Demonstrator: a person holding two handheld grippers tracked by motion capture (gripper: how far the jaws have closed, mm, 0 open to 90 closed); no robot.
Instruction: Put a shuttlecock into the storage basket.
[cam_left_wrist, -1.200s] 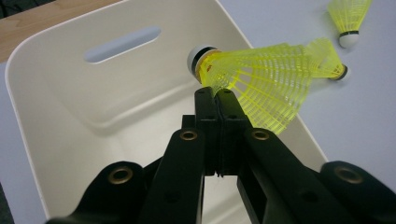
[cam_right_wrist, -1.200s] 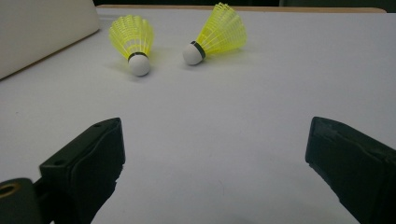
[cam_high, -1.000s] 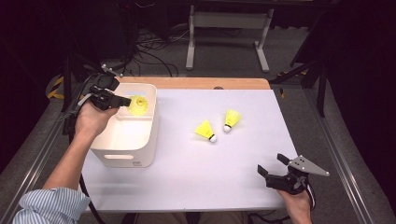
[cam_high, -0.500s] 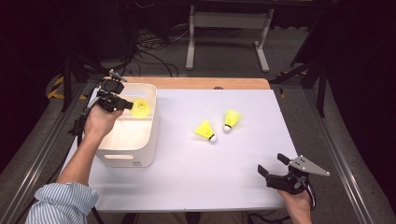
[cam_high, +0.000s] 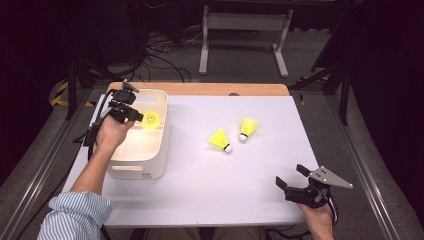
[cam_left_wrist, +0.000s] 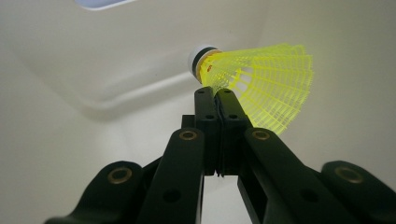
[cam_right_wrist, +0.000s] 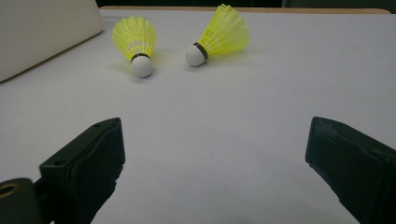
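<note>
Shuttlecock in the grip (cam_left_wrist: 261, 88): yellow mesh skirt, white cork with a dark band; it sits inside the white bin, at the bin's far end as the high view has it (cam_high: 150, 120), skirt facing the camera there.
Left gripper (cam_high: 131, 114): far left of the table, over the bin's far left corner, a hand wrapped round its body. In the left gripper view (cam_left_wrist: 215, 93) the two black jaws stand pressed together with almost no gap — they pinch the edge of the mesh skirt just by the cork, and the shuttlecock sticks out up and to the right of the tips, cork toward the bin's pale wall.
White bin (cam_high: 161, 150): rounded plastic tub on the left part of the table, a slot handle in its near wall; its inner walls and a curved floor edge lie behind the jaws in the left gripper view (cam_left_wrist: 70, 70).
Table (cam_high: 200, 200): pale sheet on top, a wooden strip along the far edge.
Middle shuttlecock (cam_high: 220, 140): lying on its side on the sheet, cork toward the near right; in the right gripper view (cam_right_wrist: 135, 42) it is the left one.
Farther shuttlecock (cam_high: 247, 128): just beside the middle one, apart from it, cork pointing near-left (cam_right_wrist: 219, 35).
Right gripper (cam_high: 294, 183): near right corner of the table, held low in a hand, a grey three-cornered plate on top. Its jaws are spread wide with nothing between them — bare sheet shows in the gap (cam_right_wrist: 215, 154), and both loose shuttlecocks lie well ahead.
</note>
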